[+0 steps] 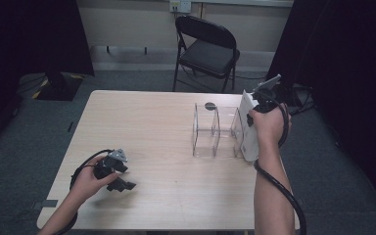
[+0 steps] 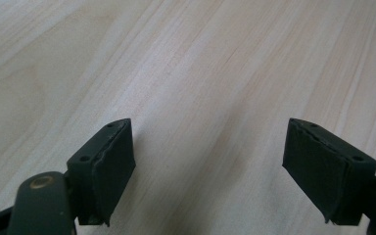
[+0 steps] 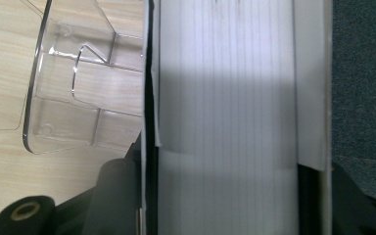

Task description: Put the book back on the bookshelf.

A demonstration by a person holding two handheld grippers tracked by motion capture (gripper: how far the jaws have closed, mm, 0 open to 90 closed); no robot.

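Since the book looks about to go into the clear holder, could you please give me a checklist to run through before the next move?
1. Grip: right gripper is clamped on the white book, jaws on both covers. Ok.
2. Book upright: it stands on edge at the table's right side. Ok.
3. Book inside a slot: it sits to the right of the clear holder, outside it. Not ok.
4. Slots free: nothing visible in the holder's compartments. Ok.
5. Left gripper out of the way: it rests open over bare table, far from the holder. Ok.
6. Book's bottom edge clear of the holder's wall: hidden. Cannot tell.
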